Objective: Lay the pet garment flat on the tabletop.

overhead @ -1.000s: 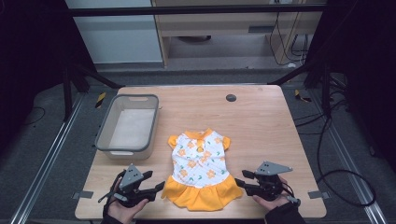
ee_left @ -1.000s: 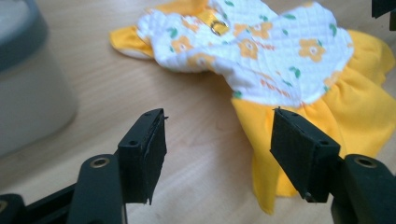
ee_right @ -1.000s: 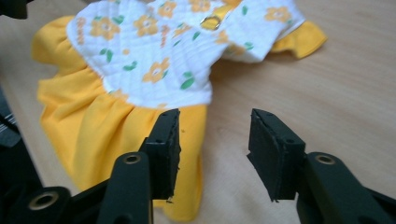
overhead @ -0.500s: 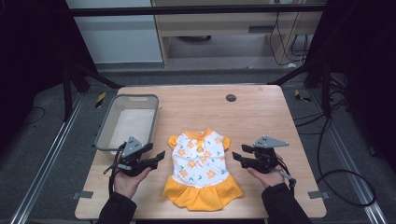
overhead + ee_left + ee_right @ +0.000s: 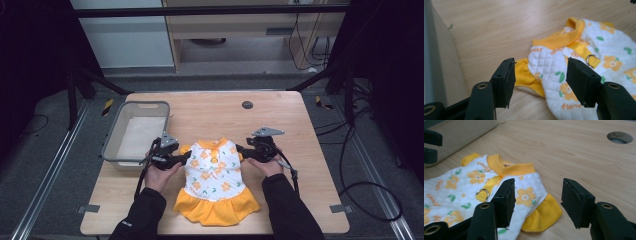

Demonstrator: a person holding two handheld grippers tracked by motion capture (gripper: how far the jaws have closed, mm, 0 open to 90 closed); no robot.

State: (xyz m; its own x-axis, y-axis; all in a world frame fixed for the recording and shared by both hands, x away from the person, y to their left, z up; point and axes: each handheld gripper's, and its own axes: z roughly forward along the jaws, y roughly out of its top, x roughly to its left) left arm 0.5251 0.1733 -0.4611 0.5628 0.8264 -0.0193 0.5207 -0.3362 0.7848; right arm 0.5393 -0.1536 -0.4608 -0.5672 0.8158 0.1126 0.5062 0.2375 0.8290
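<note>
A light wooden table (image 5: 280,115) with a round hole (image 5: 247,105) near its far edge stands on dark grey carpet (image 5: 45,165). Black cables (image 5: 370,195) trail right; pale cabinets (image 5: 130,40) stand beyond.

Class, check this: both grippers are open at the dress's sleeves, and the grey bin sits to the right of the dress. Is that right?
Not quite. The bin sits to the left of the dress, as the high view shows. The rest holds: the left gripper and right gripper are both open at the sleeves.
</note>
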